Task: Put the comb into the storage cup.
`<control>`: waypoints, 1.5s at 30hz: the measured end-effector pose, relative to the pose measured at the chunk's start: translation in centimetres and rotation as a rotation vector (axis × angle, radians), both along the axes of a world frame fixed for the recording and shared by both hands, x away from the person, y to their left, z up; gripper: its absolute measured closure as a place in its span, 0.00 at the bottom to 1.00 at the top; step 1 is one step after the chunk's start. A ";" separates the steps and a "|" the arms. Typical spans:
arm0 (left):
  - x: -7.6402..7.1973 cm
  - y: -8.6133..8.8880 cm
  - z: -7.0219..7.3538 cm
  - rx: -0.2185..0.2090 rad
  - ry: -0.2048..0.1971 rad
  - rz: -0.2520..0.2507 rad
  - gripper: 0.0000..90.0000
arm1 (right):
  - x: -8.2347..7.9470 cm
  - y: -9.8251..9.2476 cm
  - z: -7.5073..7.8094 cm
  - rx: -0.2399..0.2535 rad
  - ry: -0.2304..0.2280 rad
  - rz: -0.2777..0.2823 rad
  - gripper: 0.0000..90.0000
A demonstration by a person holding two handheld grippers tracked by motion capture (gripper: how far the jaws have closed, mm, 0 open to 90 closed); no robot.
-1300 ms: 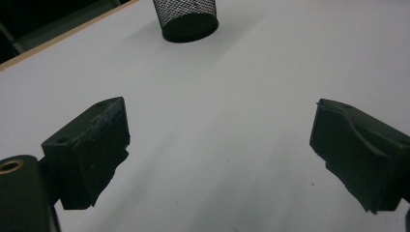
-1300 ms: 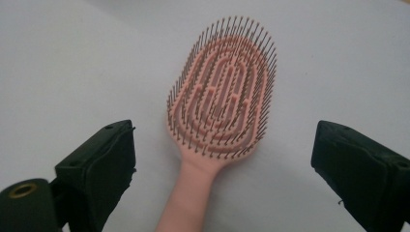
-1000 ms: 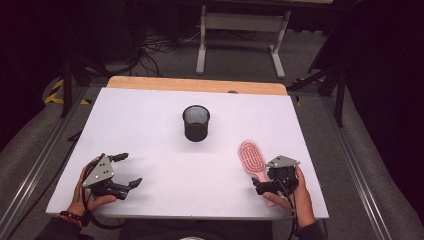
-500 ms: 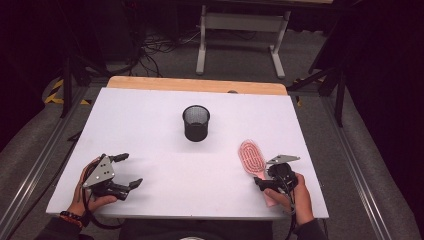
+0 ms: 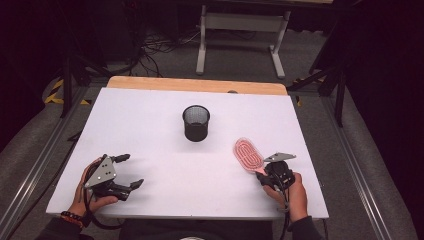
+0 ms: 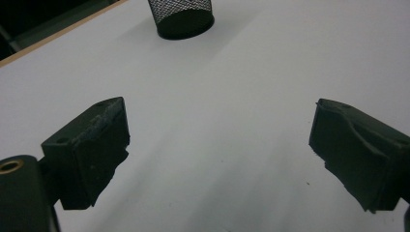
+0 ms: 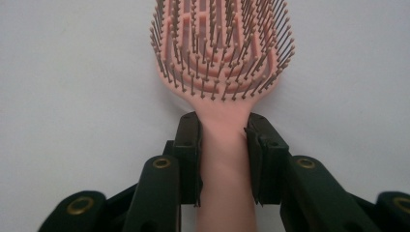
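A pink hairbrush (image 5: 248,154) lies bristles up on the white table (image 5: 150,115) at the right, its head pointing away from me. My right gripper (image 5: 261,175) sits at the near end of the brush. In the right gripper view its jaws have just been closing, and both pads now press the sides of the brush's handle (image 7: 223,159) just below the bristled head (image 7: 222,48). My left gripper (image 5: 132,170) rests at the table's near left, jaws wide open with only bare table between them (image 6: 217,140).
A black mesh cup (image 5: 196,123) stands upright in the middle of the table, and its base (image 6: 183,17) is seen ahead of the left jaws. A wooden strip edges the table's far side (image 5: 200,85). Metal stand legs and cables lie on the floor beyond.
The right gripper's jaws have closed in on the brush handle and the gripper has shifted slightly. The left gripper and the cup have stayed put.
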State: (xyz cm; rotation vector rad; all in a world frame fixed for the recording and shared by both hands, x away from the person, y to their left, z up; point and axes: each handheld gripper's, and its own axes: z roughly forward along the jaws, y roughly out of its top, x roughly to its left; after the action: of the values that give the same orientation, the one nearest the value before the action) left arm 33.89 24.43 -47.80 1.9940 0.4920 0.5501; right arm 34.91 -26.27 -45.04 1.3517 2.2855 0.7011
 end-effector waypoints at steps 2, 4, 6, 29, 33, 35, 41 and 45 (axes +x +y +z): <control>0.0 -0.1 0.0 0.000 0.004 -0.002 0.09 | 0.0 0.1 0.0 -0.006 -0.003 0.008 0.77; 0.0 -0.1 0.0 0.000 0.002 -0.003 0.09 | 0.0 0.0 0.0 -0.010 -0.010 0.022 0.77; 0.0 -0.1 0.0 -0.001 0.004 -0.005 0.09 | 0.0 0.0 -0.1 -0.021 -0.028 0.042 0.77; 0.3 0.1 0.0 -0.010 0.027 -0.002 0.09 | -0.6 -0.2 0.9 -0.004 -0.289 0.028 0.77; 0.3 0.1 0.0 -0.012 0.022 0.002 0.09 | -0.8 -0.2 1.3 0.006 -0.321 0.029 0.77; 0.2 0.1 0.2 -0.023 0.004 0.039 0.08 | -1.0 -0.2 1.5 0.006 -0.348 0.031 0.77; 0.4 0.2 0.4 -0.049 0.010 0.070 0.10 | -1.3 0.1 2.3 0.028 -0.435 0.039 0.77; 0.6 0.2 0.6 -0.060 0.016 0.081 0.10 | -1.4 0.4 2.9 0.040 -0.467 0.033 0.77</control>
State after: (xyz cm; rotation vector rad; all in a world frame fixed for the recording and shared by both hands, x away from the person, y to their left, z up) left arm 34.47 24.58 -47.16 1.9294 0.5942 0.5628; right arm 33.52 -25.84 -42.17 1.0330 1.9313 0.9622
